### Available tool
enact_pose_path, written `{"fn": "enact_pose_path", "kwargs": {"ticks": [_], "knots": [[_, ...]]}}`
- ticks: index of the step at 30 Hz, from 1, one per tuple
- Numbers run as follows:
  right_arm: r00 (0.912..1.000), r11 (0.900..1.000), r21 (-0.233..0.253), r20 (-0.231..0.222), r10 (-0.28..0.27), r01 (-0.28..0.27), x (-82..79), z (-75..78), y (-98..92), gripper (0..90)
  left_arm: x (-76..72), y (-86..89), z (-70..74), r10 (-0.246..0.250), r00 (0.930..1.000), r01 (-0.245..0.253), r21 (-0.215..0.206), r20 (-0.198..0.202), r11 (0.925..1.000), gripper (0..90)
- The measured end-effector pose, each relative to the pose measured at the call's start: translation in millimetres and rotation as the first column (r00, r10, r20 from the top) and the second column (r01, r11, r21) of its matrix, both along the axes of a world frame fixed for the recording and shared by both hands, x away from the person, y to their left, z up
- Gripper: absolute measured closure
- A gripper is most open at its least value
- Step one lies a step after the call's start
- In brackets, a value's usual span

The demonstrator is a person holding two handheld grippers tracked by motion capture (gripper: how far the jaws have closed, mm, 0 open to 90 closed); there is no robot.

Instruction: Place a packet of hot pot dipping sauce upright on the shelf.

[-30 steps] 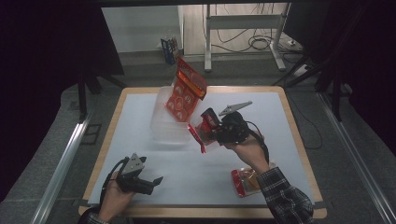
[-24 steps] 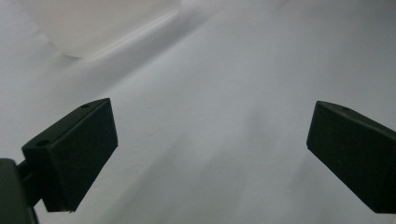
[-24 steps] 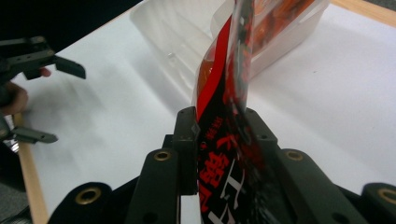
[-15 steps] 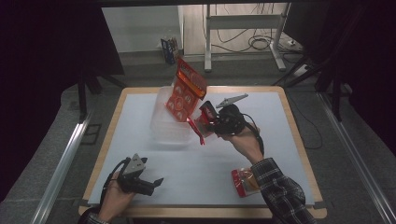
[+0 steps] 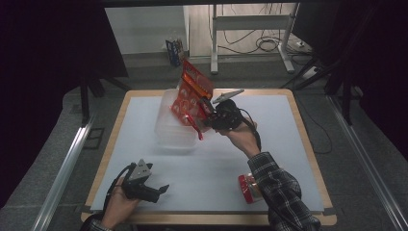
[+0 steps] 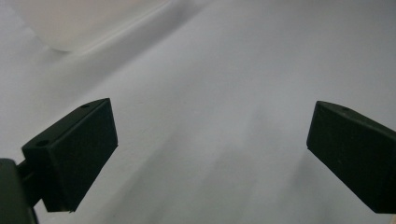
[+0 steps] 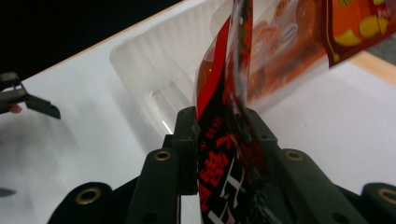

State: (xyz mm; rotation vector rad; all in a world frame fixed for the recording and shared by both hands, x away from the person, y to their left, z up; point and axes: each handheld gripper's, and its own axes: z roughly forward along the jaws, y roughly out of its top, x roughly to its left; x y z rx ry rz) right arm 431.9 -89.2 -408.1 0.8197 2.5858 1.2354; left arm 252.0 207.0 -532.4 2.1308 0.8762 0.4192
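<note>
My right gripper [image 5: 204, 117] [image 7: 219, 116] is shut on a thin red and black snack packet [image 5: 195, 126] [image 7: 218, 158], held in the air at the near right side of a clear plastic bin [image 5: 169, 129] [image 7: 149, 60]. A larger red and orange snack bag [image 5: 192, 91] [image 7: 289, 42] stands tilted in that bin. Down at the table's front left, my left gripper [image 5: 161, 191] [image 6: 210, 149] rests low over the white surface, open, with nothing between its jaws. The bin's corner [image 6: 70, 28] is blurred at the top left of the left gripper view.
Another red packet [image 5: 248, 188] lies on the white table top [image 5: 269, 144] near the front right, beside the person's plaid sleeve [image 5: 281, 197]. The table has a wooden rim [image 5: 303, 130]. Metal frame legs and cables stand on the floor behind it.
My right gripper has carried the red packet away from the person and slightly left, up to the bin's side. The left gripper has stayed put.
</note>
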Motion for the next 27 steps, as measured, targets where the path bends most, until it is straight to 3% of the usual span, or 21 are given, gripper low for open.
{"fn": "enact_pose_path", "kwargs": {"ticks": [7,15,24,27], "knots": [[0.999,1.0,0.021,0.044,0.011,-0.012,13.3,3.9,16.8,70.4,0.1,-0.3,-0.5,-0.009,1.0,0.009,0.014,-0.003,0.9999,1.8],[0.9954,1.0,0.008,0.091,0.029,-0.03,20.1,-0.8,35.1,70.4,0.0,-0.7,-1.0,-0.014,0.9999,0.014,0.019,-0.009,0.9997,1.8],[0.9936,0.999,-0.008,0.107,0.038,-0.037,27.1,-13.3,47.3,70.4,0.0,-2.0,-2.0,-0.022,0.9996,0.022,0.03,-0.016,0.9993,1.8],[0.994,0.998,-0.016,0.09,0.062,-0.06,27.8,-20.2,53.3,70.3,0.0,-2.1,-2.3,-0.022,0.9996,0.022,0.031,-0.017,0.9993,1.8]]}}
